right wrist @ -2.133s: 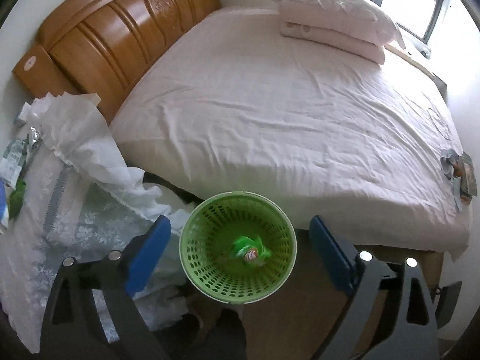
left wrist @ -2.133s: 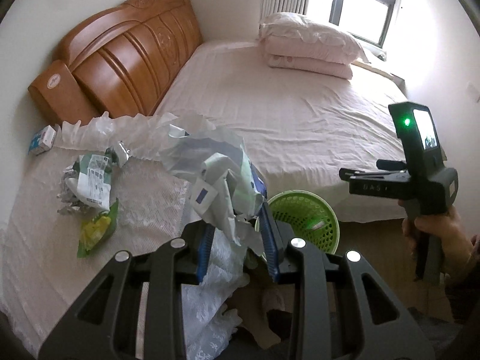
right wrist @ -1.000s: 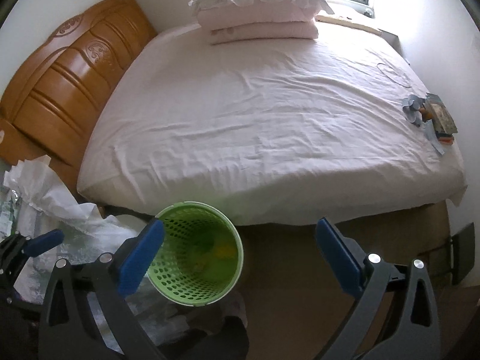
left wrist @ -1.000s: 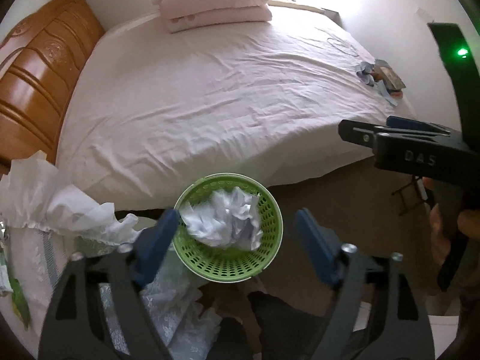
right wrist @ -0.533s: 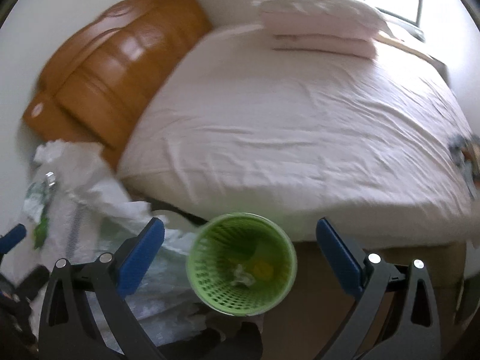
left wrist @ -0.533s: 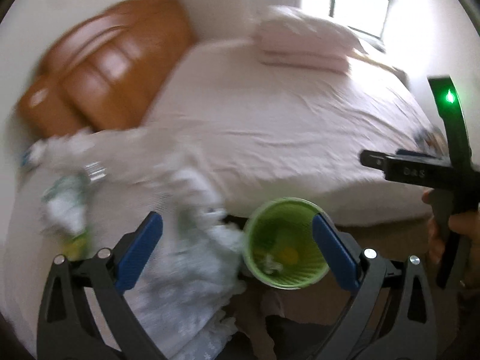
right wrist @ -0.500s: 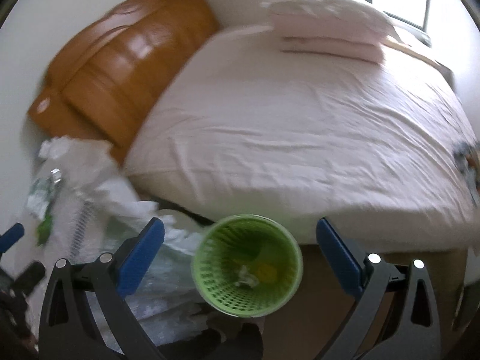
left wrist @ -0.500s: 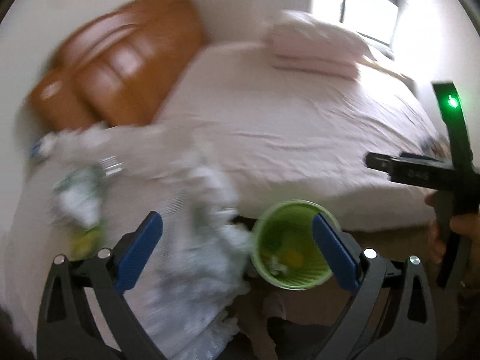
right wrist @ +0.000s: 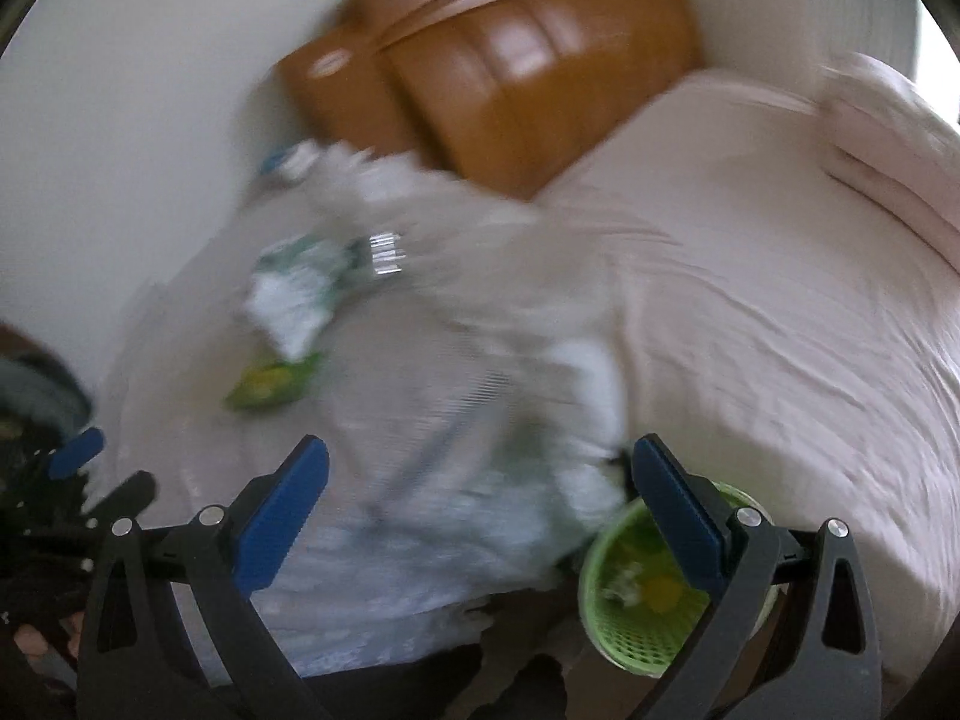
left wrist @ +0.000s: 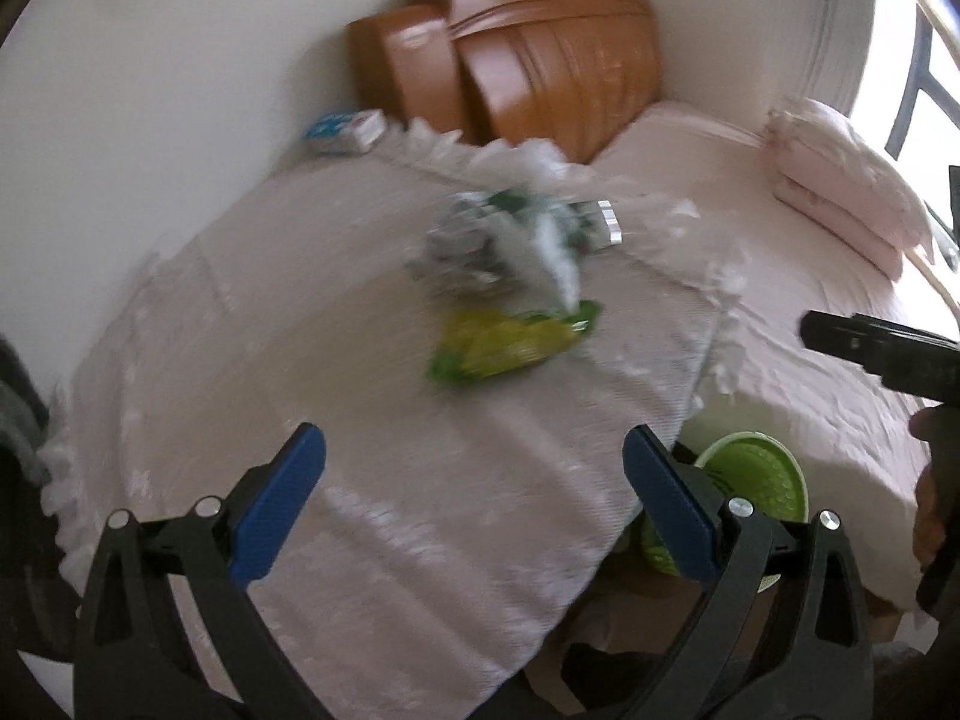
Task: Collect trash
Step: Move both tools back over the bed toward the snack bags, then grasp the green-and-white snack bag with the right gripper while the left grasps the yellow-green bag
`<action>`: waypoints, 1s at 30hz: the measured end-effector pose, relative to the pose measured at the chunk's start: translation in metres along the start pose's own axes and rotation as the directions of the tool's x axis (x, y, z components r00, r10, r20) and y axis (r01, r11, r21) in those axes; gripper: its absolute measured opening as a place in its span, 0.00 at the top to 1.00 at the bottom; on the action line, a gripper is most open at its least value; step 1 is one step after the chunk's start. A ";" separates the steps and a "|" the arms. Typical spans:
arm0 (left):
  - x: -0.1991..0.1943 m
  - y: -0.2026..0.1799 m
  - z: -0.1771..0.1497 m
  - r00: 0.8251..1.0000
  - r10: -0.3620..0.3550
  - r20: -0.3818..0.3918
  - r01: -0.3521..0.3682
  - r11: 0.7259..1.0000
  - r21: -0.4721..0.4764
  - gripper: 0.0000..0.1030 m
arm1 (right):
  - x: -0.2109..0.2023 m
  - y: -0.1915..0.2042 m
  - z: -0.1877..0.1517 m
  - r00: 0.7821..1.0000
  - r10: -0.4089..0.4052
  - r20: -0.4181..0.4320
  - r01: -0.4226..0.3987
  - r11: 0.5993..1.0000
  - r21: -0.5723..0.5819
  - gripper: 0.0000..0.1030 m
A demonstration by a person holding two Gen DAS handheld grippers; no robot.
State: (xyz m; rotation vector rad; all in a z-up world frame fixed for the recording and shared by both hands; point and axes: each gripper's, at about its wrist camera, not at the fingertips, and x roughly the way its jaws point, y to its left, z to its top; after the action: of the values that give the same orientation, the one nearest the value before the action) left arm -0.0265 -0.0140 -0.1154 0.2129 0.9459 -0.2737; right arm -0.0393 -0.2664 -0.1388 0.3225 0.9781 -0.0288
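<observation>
White lace cloth covers the bench (left wrist: 252, 312), on which a yellow-green wrapper (left wrist: 510, 345) is seen, with crumpled green-and-white packaging (left wrist: 510, 228) just behind it. No writing can be read through the blur. Beside the bench's right edge, a green basket (left wrist: 759, 471) is set on the floor. The left gripper (left wrist: 474, 501) and right gripper (right wrist: 480, 510) are spread wide, nothing held.

Daylit room, both views motion-blurred.
Light floods in from the window (left wrist: 918, 78) at upper right, blown out to white glare. Fisheye bends the edges, with dark corners. The wrappers (left wrist: 510, 294) smear on the desk (left wrist: 300, 360); the headboard (right wrist: 498, 78) is streaked, worse in the right view.
</observation>
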 end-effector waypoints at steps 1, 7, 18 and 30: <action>0.000 0.007 -0.001 1.000 0.003 -0.001 -0.003 1.000 -0.014 0.08 | 0.007 0.014 0.005 1.000 0.014 -0.006 -0.015 0.999 -0.029 0.03; 0.004 0.032 -0.008 1.000 0.002 -0.009 -0.003 0.997 -0.078 0.08 | 0.051 0.086 0.047 0.998 0.057 -0.027 -0.059 0.994 -0.090 0.03; 0.008 0.059 -0.020 1.000 -0.006 0.002 0.006 0.993 -0.118 0.08 | 0.133 0.075 0.080 0.961 0.244 -0.130 -0.172 0.896 0.411 0.33; 0.031 0.031 -0.011 0.997 -0.080 0.006 0.078 0.989 0.125 0.08 | 0.123 0.067 0.076 0.946 0.319 -0.064 -0.259 0.857 0.446 0.46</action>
State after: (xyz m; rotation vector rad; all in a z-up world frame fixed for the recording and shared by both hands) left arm -0.0082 0.0144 -0.1453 0.2884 0.9287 -0.4069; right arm 0.1028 -0.2093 -0.1834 0.8928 1.0452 0.0527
